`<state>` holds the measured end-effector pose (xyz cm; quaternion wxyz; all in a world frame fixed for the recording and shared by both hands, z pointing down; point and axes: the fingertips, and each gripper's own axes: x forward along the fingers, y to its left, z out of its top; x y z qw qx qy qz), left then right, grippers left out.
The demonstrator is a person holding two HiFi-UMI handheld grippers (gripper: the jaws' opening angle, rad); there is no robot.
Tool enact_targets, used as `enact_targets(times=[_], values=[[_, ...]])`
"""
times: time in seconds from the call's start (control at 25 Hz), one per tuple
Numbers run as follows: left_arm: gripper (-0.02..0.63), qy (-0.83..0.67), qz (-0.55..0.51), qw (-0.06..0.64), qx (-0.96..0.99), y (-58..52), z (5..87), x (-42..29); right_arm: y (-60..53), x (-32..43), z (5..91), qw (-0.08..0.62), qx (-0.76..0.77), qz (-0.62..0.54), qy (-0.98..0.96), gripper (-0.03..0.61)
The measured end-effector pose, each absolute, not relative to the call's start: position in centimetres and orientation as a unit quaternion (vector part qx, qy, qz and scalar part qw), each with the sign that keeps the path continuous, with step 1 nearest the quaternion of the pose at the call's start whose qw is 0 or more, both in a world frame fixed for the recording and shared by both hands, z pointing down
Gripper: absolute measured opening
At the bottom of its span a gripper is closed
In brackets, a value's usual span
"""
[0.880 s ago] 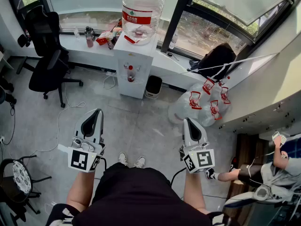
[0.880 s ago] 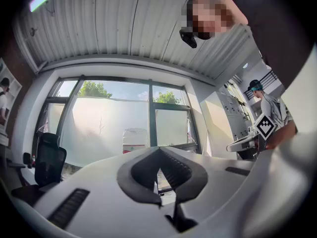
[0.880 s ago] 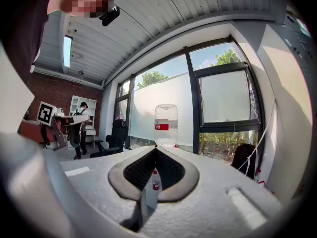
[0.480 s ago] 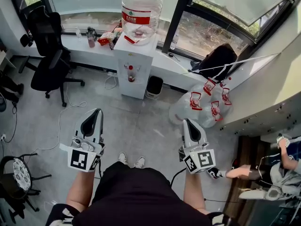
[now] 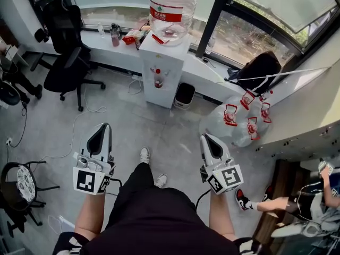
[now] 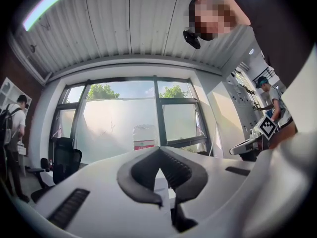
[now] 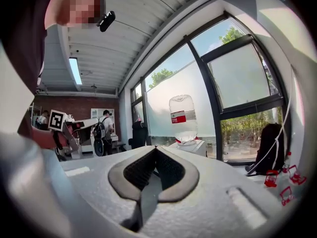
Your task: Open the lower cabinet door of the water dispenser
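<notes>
The white water dispenser (image 5: 162, 68) stands against the window sill with a large clear bottle (image 5: 172, 7) on top. Its lower cabinet door (image 5: 159, 92) is closed and faces me across bare floor. Both grippers are held in front of my body, well short of the dispenser and pointing toward it. My left gripper (image 5: 104, 126) is shut with nothing in it, and so is my right gripper (image 5: 205, 137). In the left gripper view the bottle (image 6: 144, 139) shows just above the closed tips (image 6: 158, 150). The right gripper view has the bottle (image 7: 183, 117) beyond its closed tips (image 7: 156, 149).
A black office chair (image 5: 69, 54) stands left of the dispenser and a small black bin (image 5: 185, 94) right of it. A bag of empty jugs (image 5: 239, 122) and a backpack (image 5: 260, 68) lie to the right. A stool (image 5: 24, 184) is at lower left. A person (image 5: 308, 206) sits at lower right.
I have stepped forward: one foot is now ahead, and the dispenser sits lower and nearer in the head view. Both grippers stay shut and keep their pose.
</notes>
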<state>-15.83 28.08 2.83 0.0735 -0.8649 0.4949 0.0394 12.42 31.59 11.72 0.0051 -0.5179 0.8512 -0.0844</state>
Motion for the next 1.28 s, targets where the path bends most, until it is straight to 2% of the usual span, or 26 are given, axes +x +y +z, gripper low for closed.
enact_targets(times=[0.28,0.64,1.0,1.28], values=[[0.008,0.486,0.047,0.056,-0.871,23.2,4.5,-14.9,27.2,13.4,11.5,-0.011,-0.531,-0.078,0.844,0.005],[0.008,0.464,0.061,0.026,-0.884,11.5,5.4,-14.0,17.2,14.7,11.1,-0.038,-0.563,-0.082,0.821,0.005],[0.008,0.419,0.073,0.027,-0.905,0.4,4.1,-14.1,7.8,12.7,9.5,-0.031,-0.59,-0.075,0.803,0.005],[0.008,0.398,0.076,0.022,-0.914,-3.3,4.1,-12.0,4.9,14.1,9.8,-0.024,-0.608,-0.087,0.789,0.005]])
